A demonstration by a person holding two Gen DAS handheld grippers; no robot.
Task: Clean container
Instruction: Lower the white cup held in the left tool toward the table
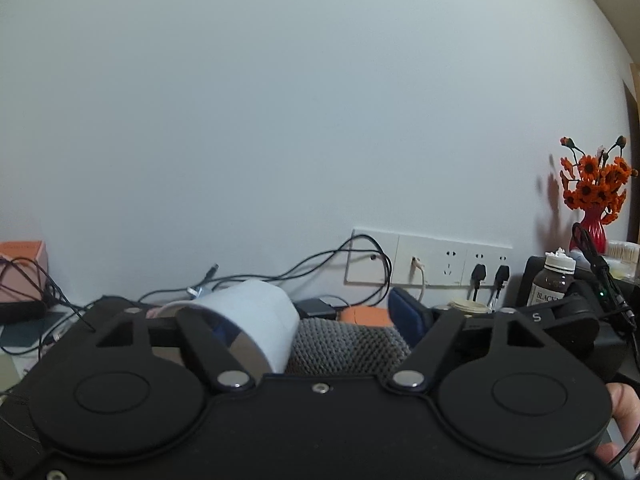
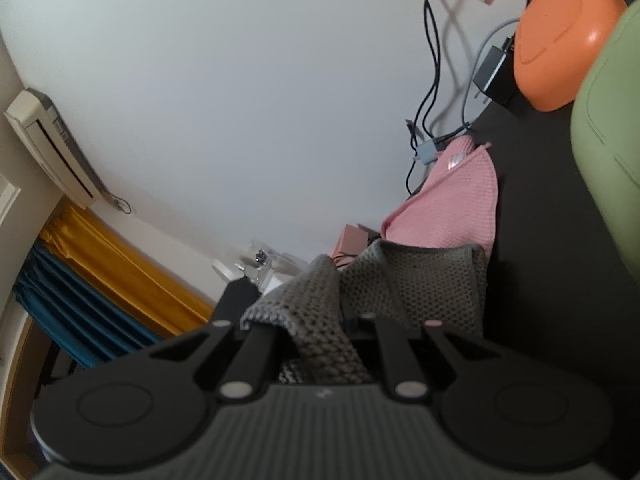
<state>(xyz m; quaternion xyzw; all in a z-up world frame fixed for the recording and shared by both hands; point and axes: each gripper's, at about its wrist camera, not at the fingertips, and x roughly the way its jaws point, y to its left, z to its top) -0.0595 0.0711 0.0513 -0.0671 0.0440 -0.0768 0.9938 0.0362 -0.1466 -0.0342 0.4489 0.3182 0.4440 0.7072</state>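
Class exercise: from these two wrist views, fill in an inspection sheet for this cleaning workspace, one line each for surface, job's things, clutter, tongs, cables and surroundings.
Surface: dark tabletop, mostly hidden in the left view.
Job's things: white cup with shiny inside, tilted at the left tongs; grey knitted cloth; pink cloth behind it.
Clutter: orange container, green container, brown pill bottle, pink box.
Tongs: left open, whether touching the cup unclear; right tongs shut on the grey knitted cloth.
Cables: black leads trailing to the wall sockets.
Surroundings: white wall, orange flowers in a red vase, air conditioner, yellow and blue curtains.
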